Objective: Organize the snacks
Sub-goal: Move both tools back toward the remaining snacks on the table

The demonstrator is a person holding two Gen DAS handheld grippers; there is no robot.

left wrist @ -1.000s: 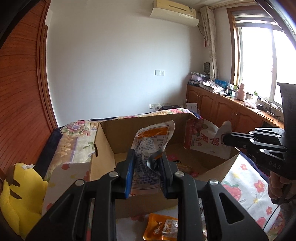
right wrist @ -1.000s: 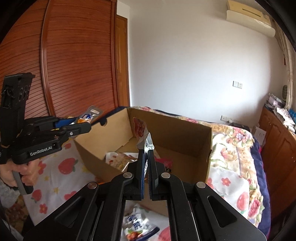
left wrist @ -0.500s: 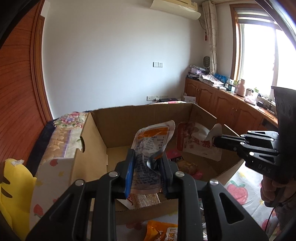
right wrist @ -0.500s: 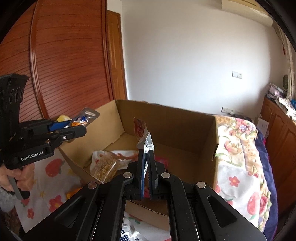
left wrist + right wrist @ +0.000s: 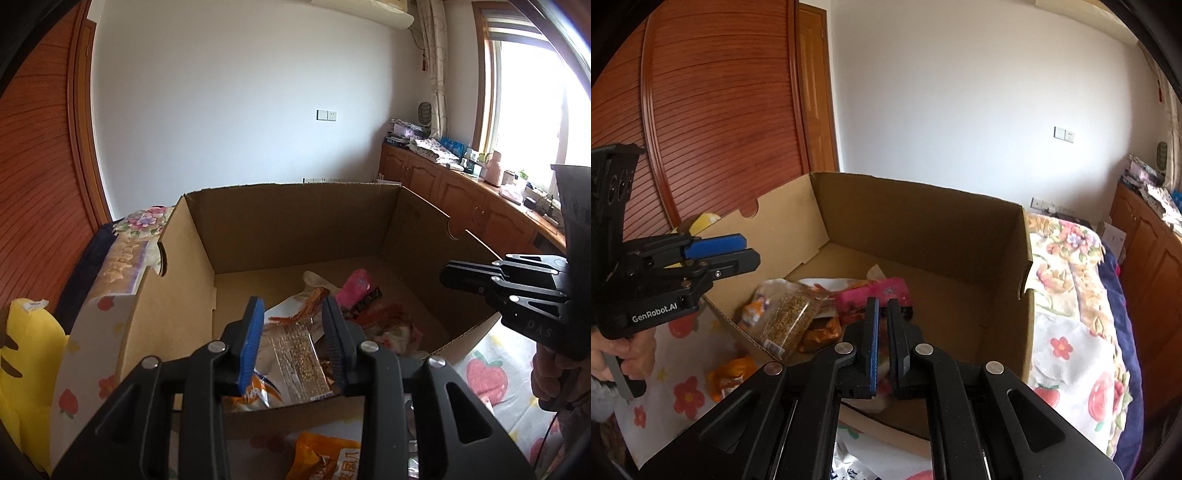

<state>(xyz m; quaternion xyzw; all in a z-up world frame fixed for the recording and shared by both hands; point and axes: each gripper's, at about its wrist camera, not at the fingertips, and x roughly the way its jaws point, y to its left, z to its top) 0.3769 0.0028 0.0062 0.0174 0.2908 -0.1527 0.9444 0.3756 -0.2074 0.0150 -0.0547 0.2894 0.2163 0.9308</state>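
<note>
Now my left tongs [image 5: 291, 332] are opening over the cardboard box [image 5: 295, 225], nothing pinched between them; my right tongs [image 5: 882, 332] sit pressed nearly together, empty too. The snack packets [image 5: 798, 314] lie heaped on the box floor, one orange packet [image 5: 325, 461] outside on the bed. They look light, crinkly and slippery, so I'd pinch a sealed edge.

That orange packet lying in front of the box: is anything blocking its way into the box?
Only the cardboard box's near wall stands between the orange packet and the snacks inside; it must be lifted over. The top is open.
</note>
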